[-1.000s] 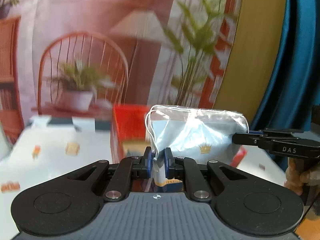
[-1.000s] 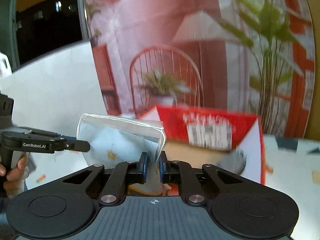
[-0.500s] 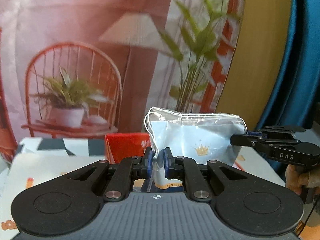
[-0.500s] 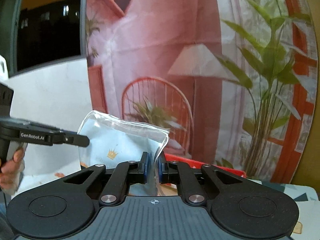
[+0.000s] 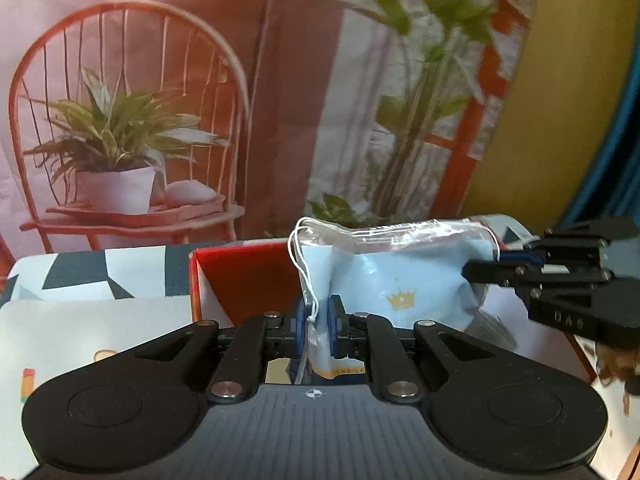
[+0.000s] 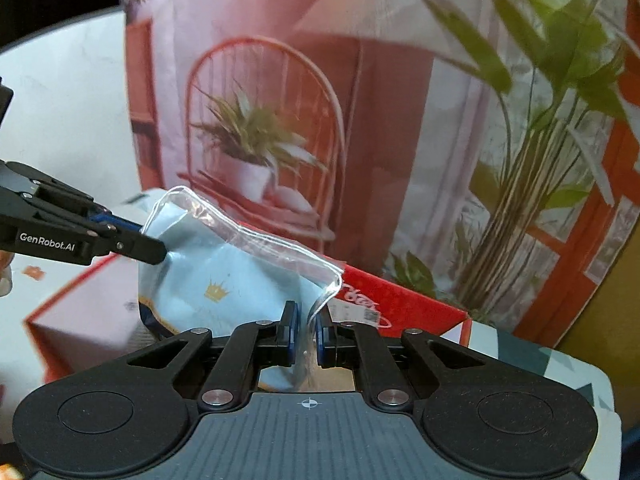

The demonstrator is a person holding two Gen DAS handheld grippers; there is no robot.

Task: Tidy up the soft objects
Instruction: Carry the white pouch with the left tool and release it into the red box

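A clear plastic pouch holds a light blue soft item with a gold crown print. It hangs in the air between both grippers, above an open red box. My left gripper is shut on the pouch's left edge, where white strings dangle. My right gripper is shut on the pouch's other edge. In the right wrist view the pouch stretches left to the left gripper. In the left wrist view the right gripper pinches the pouch's right end.
The red box stands open on a table with a patterned cloth. A printed backdrop with a chair and plants hangs close behind. A blue curtain is at the right.
Both grippers have stayed shut on the pouch. The views dipped back down after rising, so the red box shows more under the pouch. The pouch now sags more between the grippers.
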